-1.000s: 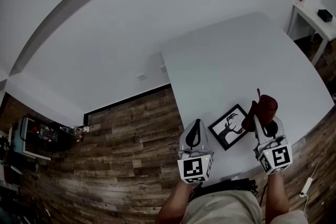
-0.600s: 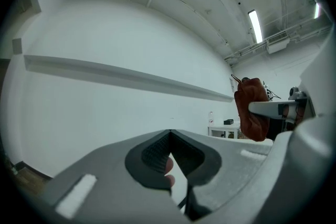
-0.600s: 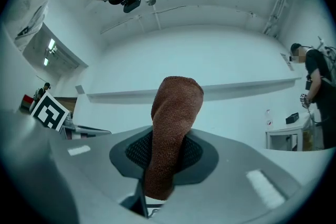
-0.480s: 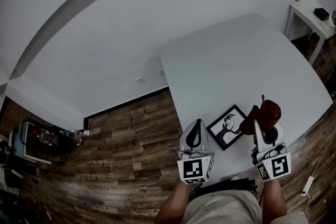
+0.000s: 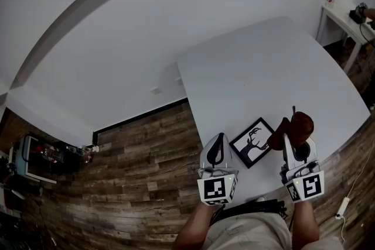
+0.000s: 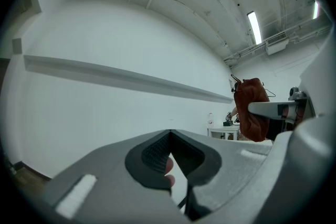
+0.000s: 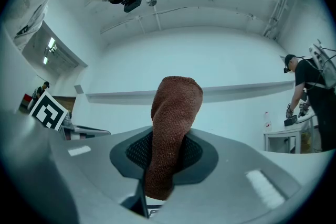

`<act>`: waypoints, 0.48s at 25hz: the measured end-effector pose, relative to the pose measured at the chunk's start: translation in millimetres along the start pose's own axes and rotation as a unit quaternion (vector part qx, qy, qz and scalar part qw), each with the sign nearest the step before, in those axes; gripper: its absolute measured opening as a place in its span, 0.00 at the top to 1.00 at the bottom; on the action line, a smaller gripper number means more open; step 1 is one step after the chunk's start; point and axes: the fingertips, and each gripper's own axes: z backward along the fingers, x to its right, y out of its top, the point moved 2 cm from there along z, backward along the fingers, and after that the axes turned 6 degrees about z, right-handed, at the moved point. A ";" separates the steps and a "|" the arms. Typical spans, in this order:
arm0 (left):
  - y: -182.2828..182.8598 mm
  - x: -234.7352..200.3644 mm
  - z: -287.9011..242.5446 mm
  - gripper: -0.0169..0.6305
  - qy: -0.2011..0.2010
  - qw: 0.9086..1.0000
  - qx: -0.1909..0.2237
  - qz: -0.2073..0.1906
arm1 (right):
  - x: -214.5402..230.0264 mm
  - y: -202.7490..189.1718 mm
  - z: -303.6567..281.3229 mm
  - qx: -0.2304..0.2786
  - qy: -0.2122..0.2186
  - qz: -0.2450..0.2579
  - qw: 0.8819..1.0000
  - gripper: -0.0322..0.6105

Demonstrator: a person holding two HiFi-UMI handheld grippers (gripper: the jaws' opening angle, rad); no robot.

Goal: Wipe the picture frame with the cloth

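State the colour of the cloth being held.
Reddish-brown cloth; clearest in right gripper view.

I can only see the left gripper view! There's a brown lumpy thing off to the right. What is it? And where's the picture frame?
Observer: It's the cloth. The right gripper view shows the right gripper shut on it.
Operator: And the frame?
Observer: The head view shows the picture frame lying flat on a white table, between the left gripper and the right one.
Operator: Is the cloth wiping it yet?
Observer: I can't tell. The head view puts the cloth at the frame's right corner, no farther in.
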 end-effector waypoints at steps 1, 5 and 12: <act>0.0 0.0 0.2 0.97 0.000 1.000 0.000 0.000 | 0.1 0.0 0.3 0.000 -0.001 -0.001 1.000 0.79; 0.7 0.1 0.7 0.97 0.000 1.000 0.001 0.001 | -0.2 -0.1 0.5 -0.001 -0.001 0.001 1.000 0.79; 1.6 4.2 2.1 0.97 0.000 1.000 0.005 0.007 | 0.4 -2.4 0.7 -0.007 -0.003 0.001 1.000 0.79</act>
